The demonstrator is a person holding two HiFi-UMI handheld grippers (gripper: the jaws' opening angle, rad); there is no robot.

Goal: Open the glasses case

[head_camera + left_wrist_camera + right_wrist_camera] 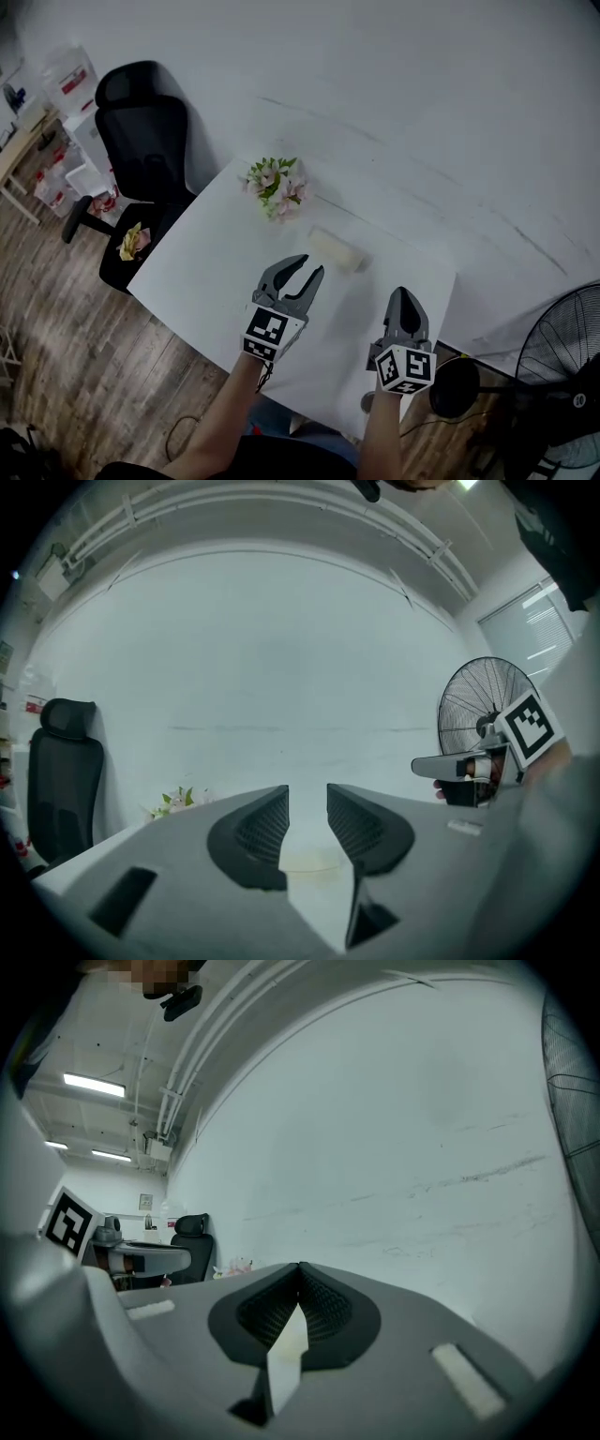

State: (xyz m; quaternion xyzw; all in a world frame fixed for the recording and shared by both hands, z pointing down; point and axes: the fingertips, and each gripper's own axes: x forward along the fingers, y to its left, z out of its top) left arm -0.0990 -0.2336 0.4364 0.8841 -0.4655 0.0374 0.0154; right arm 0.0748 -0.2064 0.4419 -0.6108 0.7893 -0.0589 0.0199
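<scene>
The glasses case (336,250) is a pale cream oblong lying closed on the white table (202,267), just beyond both grippers. My left gripper (307,266) hovers a little short of its near left end, jaws apart with nothing between them. In the left gripper view the case (309,860) shows as a faint cream shape low in the gap of the left gripper (307,789). My right gripper (404,292) is to the right of the case and nearer to me, fingertips together and holding nothing. The right gripper (300,1267) points level toward the white wall.
A bunch of pink and white flowers (274,186) lies on the table behind the case. A black office chair (141,131) stands at the table's far left corner. A floor fan (567,366) stands at the right. The white wall rises right behind the table.
</scene>
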